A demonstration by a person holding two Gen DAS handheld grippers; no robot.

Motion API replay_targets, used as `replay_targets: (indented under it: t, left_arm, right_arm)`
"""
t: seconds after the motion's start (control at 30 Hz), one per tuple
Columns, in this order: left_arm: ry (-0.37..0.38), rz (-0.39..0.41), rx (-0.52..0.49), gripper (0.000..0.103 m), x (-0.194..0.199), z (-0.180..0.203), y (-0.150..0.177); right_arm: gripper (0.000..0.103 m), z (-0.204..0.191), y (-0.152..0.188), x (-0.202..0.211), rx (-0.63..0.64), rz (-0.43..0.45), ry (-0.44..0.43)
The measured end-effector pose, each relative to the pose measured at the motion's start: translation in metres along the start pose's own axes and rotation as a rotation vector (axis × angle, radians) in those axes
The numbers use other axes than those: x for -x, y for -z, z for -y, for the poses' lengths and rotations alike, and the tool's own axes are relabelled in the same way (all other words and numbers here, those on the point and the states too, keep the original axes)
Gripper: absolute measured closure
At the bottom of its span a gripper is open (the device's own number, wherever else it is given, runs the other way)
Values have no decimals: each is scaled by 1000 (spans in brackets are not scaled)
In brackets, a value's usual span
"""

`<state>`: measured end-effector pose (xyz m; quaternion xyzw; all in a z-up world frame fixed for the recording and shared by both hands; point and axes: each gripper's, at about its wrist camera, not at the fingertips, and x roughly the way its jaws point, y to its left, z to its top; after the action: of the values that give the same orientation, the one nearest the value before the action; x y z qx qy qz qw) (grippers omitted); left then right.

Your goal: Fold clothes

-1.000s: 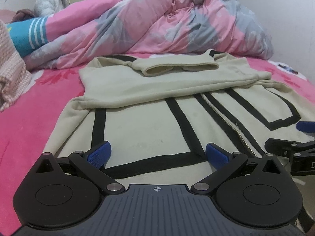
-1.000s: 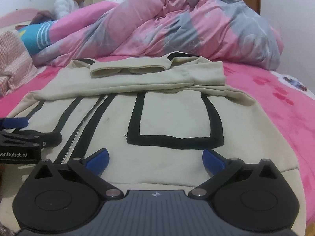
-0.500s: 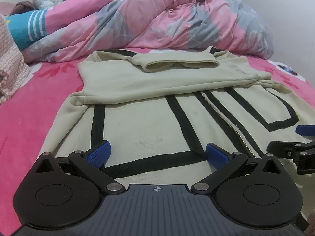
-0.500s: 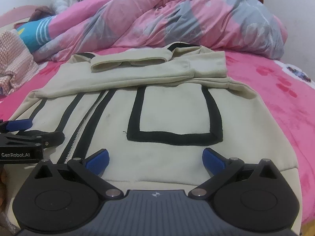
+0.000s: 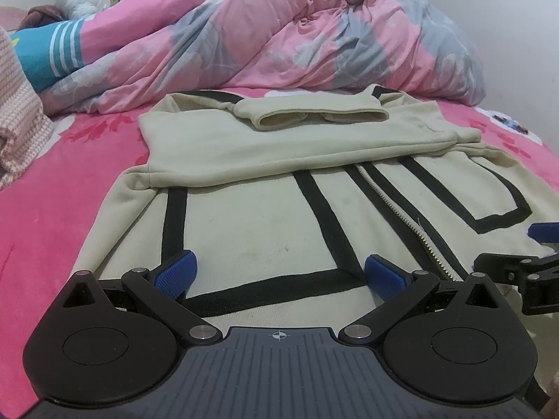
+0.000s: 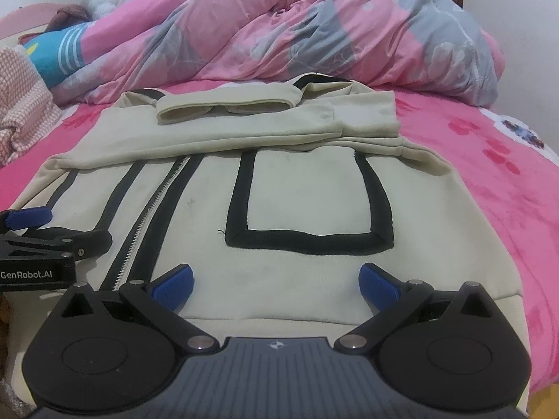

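Jacket matt fleecy cloth (metal zip); bedsheet plush pink.

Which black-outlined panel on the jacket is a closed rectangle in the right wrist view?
The panel right of the zipper, ahead of the right hand-held gripper: the right panel. Stripes left of the zipper run open.

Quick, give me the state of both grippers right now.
Left gripper: open, holding nothing, over the cream jacket near its hem.
Right gripper: open, holding nothing, over the same jacket.
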<state>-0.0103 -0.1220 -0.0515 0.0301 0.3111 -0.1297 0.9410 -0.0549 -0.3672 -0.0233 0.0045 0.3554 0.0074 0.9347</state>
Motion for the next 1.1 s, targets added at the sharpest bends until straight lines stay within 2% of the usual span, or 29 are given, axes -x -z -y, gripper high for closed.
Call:
replay_targets:
  t: [0.13, 0.2, 0.33, 0.47, 0.67, 0.8, 0.9, 0.97, 1.1]
  left_arm:
    - [10, -15, 9, 0, 2, -2, -4]
    - [11, -10, 48, 0, 9, -6, -9]
    - [-29, -6, 99, 0, 23, -11, -17]
    - [-75, -95, 121, 0, 11, -10, -10]
    - [-127, -98, 100, 0, 11, -2, -4]
    - [-136, -102, 102, 0, 11, -1, -4]
    - [-145, -102, 106, 0, 10, 0, -4]
    - [-151, -102, 105, 0, 10, 1, -3]
    - [-156, -106, 104, 0, 10, 2, -4]
  right_arm:
    - [0, 0, 5, 1, 14, 29, -3]
    - [0, 1, 7, 1, 22, 45, -5]
    - [0, 2, 9, 2, 32, 60, -10]
    - [0, 5, 8, 4, 26, 69, -22]
    - [0, 10, 6, 8, 16, 86, -41]
    - [1, 15, 10, 24, 1, 162, -86]
    - [6, 19, 17, 18, 14, 145, -100]
    - [6, 20, 22, 11, 18, 125, -102]
    - [4, 19, 26, 11, 30, 144, -104]
